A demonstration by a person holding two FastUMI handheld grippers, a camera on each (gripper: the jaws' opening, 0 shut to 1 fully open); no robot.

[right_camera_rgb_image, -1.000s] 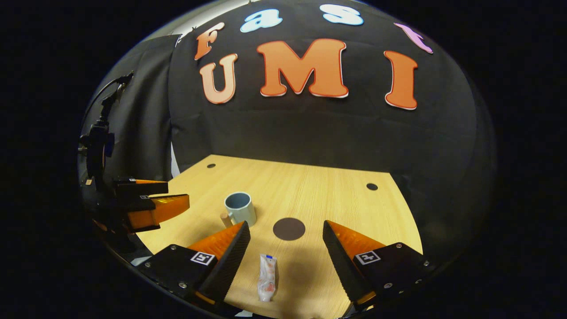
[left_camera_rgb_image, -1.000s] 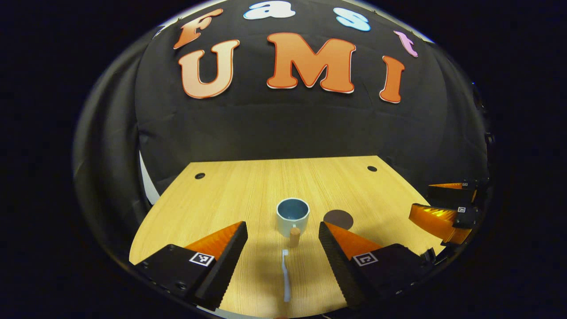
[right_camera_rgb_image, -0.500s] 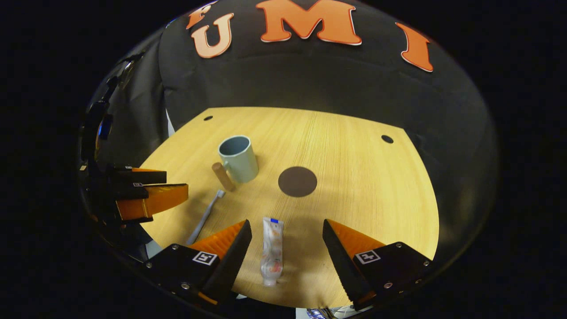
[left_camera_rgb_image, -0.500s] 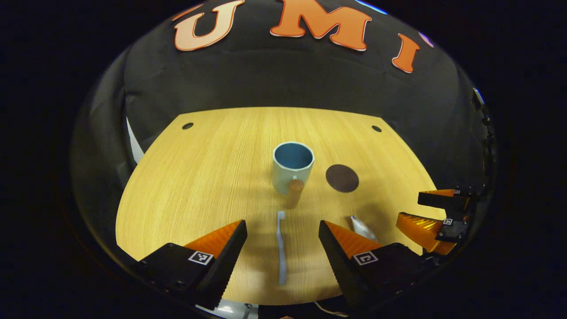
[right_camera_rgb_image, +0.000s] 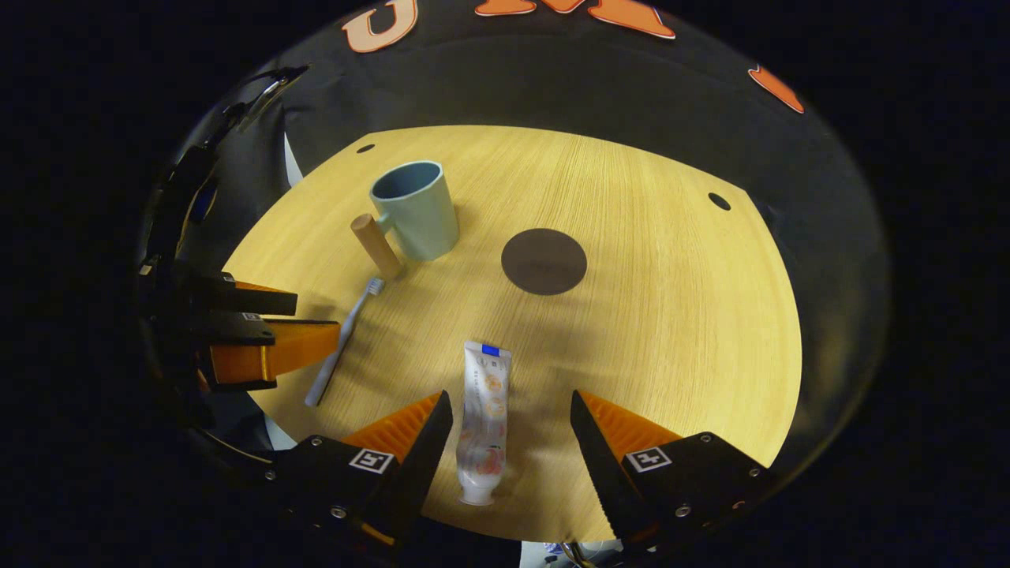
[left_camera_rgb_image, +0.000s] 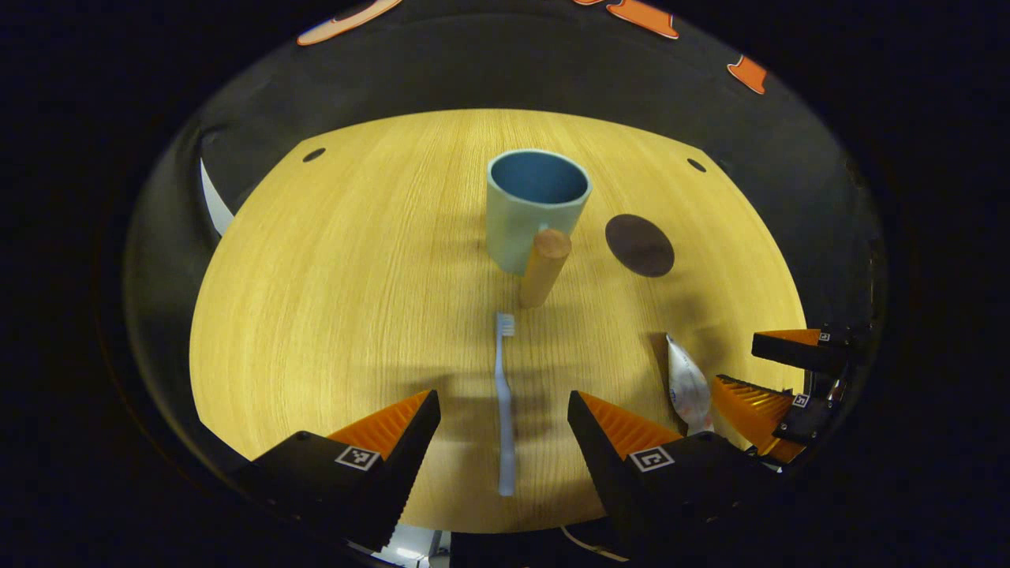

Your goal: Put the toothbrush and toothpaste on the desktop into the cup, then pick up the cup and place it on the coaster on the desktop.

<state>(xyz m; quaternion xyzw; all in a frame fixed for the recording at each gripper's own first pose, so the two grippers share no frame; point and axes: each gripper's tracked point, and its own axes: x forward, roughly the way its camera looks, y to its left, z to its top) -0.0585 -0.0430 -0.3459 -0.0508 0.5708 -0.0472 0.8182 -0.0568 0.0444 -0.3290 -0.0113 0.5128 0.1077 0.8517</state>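
A pale blue toothbrush (left_camera_rgb_image: 503,398) lies flat on the wooden desktop (left_camera_rgb_image: 347,268), bristles toward the cup. My left gripper (left_camera_rgb_image: 503,406) hangs open over it, one finger on each side of the handle. The light blue cup (left_camera_rgb_image: 535,207) with a wooden handle (left_camera_rgb_image: 544,267) stands upright beyond it. A white toothpaste tube (right_camera_rgb_image: 483,418) lies between the fingers of my open right gripper (right_camera_rgb_image: 511,409), cap end nearest me. The dark round coaster (right_camera_rgb_image: 544,261) sits right of the cup (right_camera_rgb_image: 414,207). The toothbrush (right_camera_rgb_image: 341,345) lies by my left gripper (right_camera_rgb_image: 264,327) at the left of the right gripper view.
Two small dark holes (left_camera_rgb_image: 313,155) (left_camera_rgb_image: 696,165) mark the desktop's far corners. The black cloth wall rises behind the far edge. In the left gripper view the right gripper (left_camera_rgb_image: 777,371) hovers at the far right beside the toothpaste (left_camera_rgb_image: 686,385). Bare wood (right_camera_rgb_image: 678,315) spreads right of the coaster.
Both grippers have dropped lower and tilted down toward the desktop. The toothbrush and the toothpaste now sit further in between their fingers. Nothing has been gripped.
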